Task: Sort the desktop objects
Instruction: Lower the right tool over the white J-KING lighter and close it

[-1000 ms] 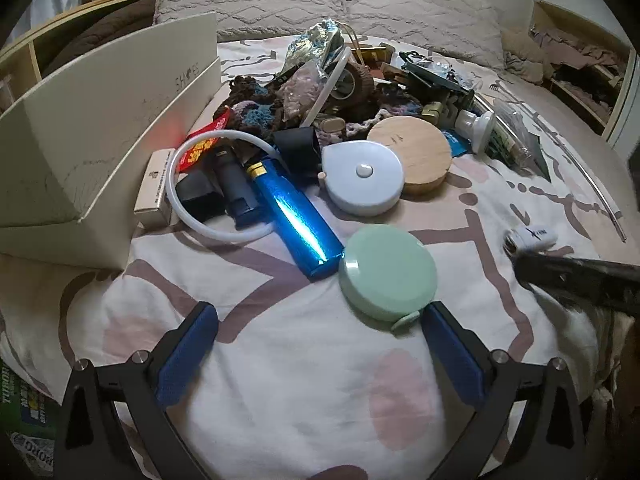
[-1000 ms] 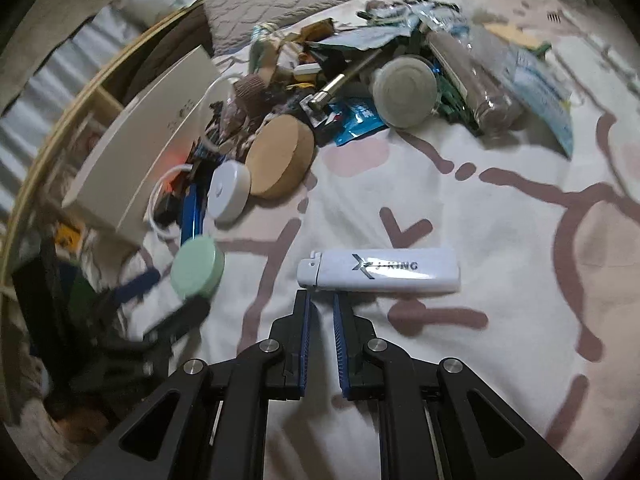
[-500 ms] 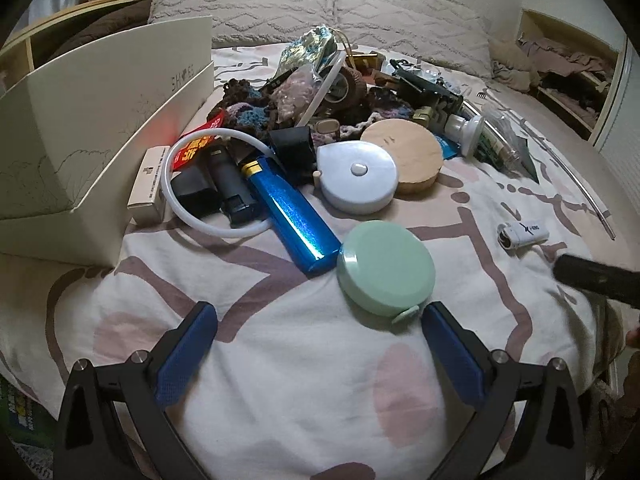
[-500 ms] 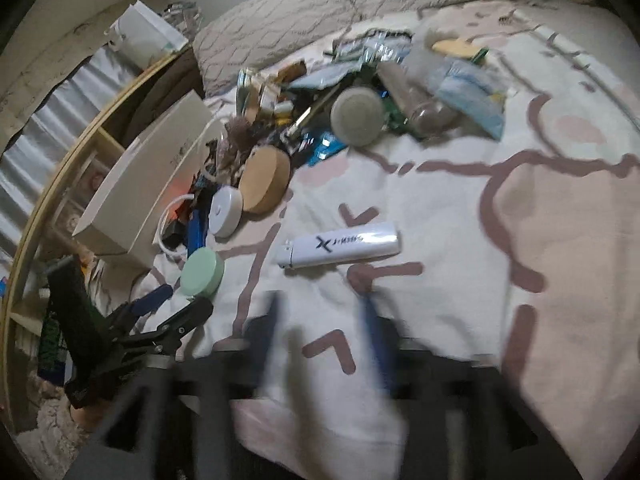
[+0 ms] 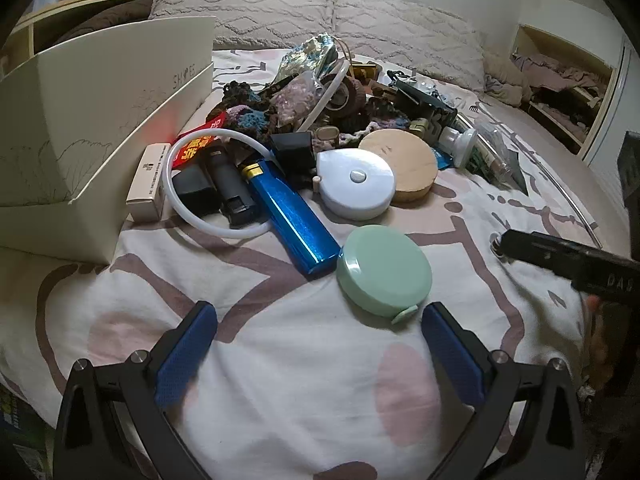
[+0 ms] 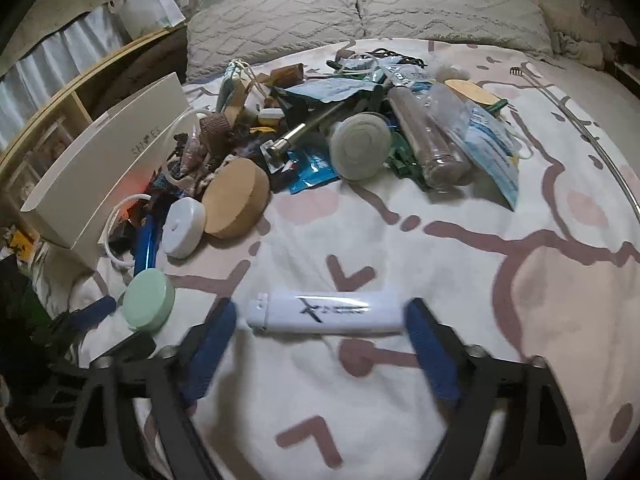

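With right gripper (image 6: 320,320) jaws opening astride white lighter (image 6: 325,313), lower, centre, then close pads across its long ends; keep idle left gripper (image 5: 316,328) open.

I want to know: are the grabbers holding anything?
Nothing. The right gripper is opening around the white lighter without pinching it; the left gripper is open and empty.

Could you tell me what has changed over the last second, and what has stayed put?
The right gripper, shut a second ago, is opening its jaws, which now stand on either side of the white lighter without touching it. The lighter has not moved on the bedspread. The left gripper stays open by the green tape measure.
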Motion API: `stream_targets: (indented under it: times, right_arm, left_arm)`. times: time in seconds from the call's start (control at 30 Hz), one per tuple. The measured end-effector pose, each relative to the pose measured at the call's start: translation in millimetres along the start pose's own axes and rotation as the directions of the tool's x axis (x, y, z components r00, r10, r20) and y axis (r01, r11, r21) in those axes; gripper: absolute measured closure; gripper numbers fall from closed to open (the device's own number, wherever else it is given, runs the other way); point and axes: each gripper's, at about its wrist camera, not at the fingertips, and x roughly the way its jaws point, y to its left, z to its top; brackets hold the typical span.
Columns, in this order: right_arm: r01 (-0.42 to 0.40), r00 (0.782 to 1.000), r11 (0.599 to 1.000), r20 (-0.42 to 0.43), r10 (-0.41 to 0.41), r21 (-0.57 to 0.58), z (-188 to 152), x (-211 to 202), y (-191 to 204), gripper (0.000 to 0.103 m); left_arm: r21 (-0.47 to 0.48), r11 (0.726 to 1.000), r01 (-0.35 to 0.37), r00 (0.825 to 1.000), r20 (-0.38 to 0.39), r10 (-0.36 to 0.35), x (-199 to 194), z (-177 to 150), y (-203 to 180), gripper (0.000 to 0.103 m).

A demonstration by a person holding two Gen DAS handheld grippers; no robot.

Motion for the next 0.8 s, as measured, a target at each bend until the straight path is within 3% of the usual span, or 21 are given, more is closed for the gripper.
stream_targets:
  times: [0.2,0.5,0.6,0.8]
  right_arm:
    - [0.061,0.998,0.996,0.028,-0.060,-0.070,-11.7,7.1,9.4,0.006]
    - [0.035,0.996,0.997,0.078,-0.029,-0.074,-15.9,6.6,5.9,0.006]
    - [0.025,0.995,0.997,0.095,-0.019,-0.069,-16.9,6.3,4.3,0.007]
    - [0.021,0.992,0.999,0.124,-0.017,-0.031,-16.7,4.1,-1.8,0.019]
  left_arm:
    - [0.032,0.999,0.005,1.000,0.028,-0.005,-4.8,3.6,-6.9,0.005]
    - [0.090,0.996,0.026,0.997,0.068,-0.032,-3.9,11.3,-25.5,0.007]
    - [0.098,0.994,0.040,0.997,0.068,-0.047,-1.4,12.7,-30.8,0.020]
    - [0.090,0.996,0.021,0.997,0.070,-0.028,1.7,13.3,-33.5,0.023]
